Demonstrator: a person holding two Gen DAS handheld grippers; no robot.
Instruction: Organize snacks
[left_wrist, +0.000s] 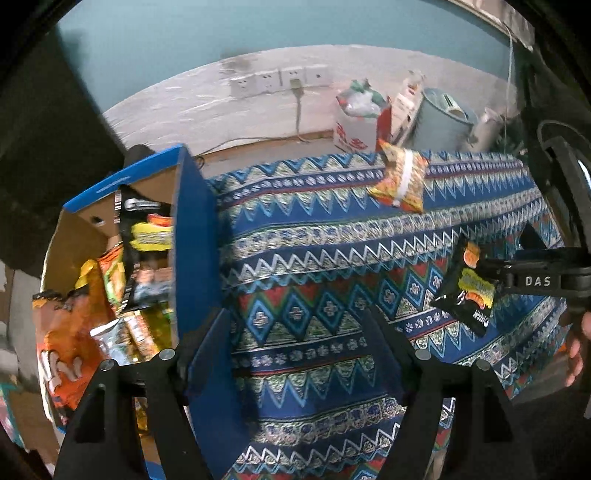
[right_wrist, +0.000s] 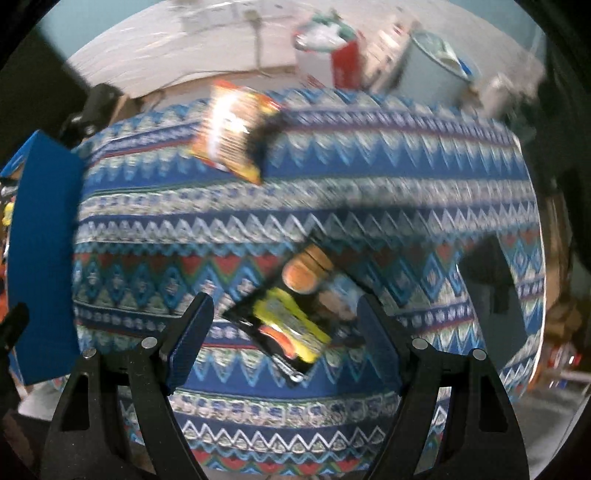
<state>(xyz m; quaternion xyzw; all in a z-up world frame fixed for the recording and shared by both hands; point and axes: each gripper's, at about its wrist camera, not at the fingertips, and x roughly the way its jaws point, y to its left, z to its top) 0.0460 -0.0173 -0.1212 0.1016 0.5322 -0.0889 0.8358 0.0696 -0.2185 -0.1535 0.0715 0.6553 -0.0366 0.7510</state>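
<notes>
Box (left_wrist: 192, 236) is sitting at the table's left edge, already stuffed with snack bags, so it's serving as the collection bin. Left gripper (left_wrist: 295, 354) is hanging spread and empty beside the box wall, over bare tablecloth (left_wrist: 314, 229). Orange packet (left_wrist: 400, 177) is lying near the far edge. Right gripper (right_wrist: 284, 332) is hovering spread above the black packet (right_wrist: 295, 314) near the right edge, probably lining up a pick.

Teal wall (left_wrist: 258, 26) at 12 o'clock, white lower strip w/ sockets (left_wrist: 277, 79); patterned tablecloth (left_wrist: 314, 266) centre.
</notes>
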